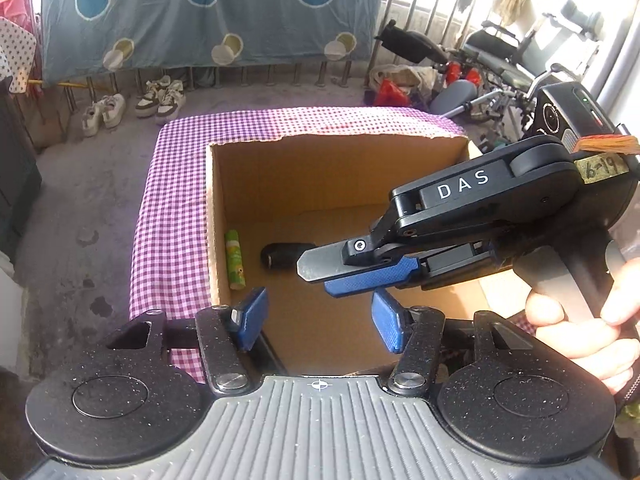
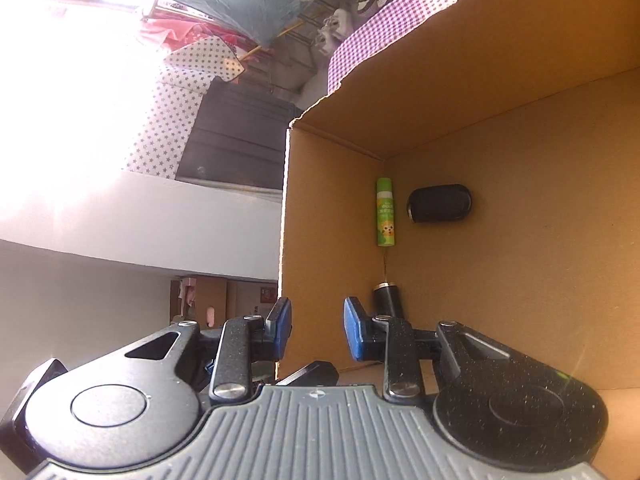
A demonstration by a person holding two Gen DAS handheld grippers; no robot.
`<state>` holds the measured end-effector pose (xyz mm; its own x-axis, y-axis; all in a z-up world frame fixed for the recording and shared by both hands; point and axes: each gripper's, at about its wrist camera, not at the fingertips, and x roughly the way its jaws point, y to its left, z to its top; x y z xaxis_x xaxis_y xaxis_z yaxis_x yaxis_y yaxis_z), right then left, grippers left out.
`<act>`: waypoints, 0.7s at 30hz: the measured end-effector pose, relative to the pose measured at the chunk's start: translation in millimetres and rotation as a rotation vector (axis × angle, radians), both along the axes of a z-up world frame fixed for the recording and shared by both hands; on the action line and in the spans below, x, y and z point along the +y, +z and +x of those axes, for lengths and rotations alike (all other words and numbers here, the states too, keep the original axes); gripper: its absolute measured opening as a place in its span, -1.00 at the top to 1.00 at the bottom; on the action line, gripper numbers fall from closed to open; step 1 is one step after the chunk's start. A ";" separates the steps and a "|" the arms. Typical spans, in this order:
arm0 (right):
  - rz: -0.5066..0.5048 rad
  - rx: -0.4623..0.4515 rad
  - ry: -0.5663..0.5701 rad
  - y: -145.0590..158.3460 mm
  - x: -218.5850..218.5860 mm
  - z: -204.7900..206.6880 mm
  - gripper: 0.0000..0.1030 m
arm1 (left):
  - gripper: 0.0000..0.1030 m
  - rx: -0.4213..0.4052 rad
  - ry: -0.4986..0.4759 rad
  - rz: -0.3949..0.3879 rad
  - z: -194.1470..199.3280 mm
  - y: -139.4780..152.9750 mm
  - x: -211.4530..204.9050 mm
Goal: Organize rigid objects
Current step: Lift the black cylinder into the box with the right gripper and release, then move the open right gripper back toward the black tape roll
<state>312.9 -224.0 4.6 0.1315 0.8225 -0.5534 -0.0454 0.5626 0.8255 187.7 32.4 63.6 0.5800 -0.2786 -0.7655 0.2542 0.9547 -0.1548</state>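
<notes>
An open cardboard box stands on a table under a purple checked cloth. On its floor a green tube lies along the left wall, with a black oval object beside it. My left gripper hovers over the box's near edge, open and empty. My right gripper reaches in from the right above the box. In the right wrist view the right gripper stands narrowly open with nothing between its pads. That view shows the green tube, the black oval object, and a black cylinder partly hidden by one finger.
A person's hand grips the right gripper's handle. Several shoes sit on the concrete floor beyond the table, under a hanging blue sheet. A wheelchair and clutter fill the back right. A dark cabinet stands at the left.
</notes>
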 end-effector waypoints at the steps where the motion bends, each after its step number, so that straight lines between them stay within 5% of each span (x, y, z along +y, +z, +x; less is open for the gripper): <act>1: 0.022 -0.012 -0.004 7.6 -6.4 -6.3 0.24 | -0.29 -0.017 -0.002 -0.010 -7.1 5.0 -0.3; 10: 0.124 -0.205 -0.091 57.2 -93.7 -108.5 0.00 | -0.94 -0.169 -0.056 -0.057 -89.1 20.8 -15.9; 21: -0.116 -0.289 -0.210 -9.7 -116.6 -207.8 -0.03 | -0.96 -0.143 -0.126 -0.030 -142.1 -56.5 -60.7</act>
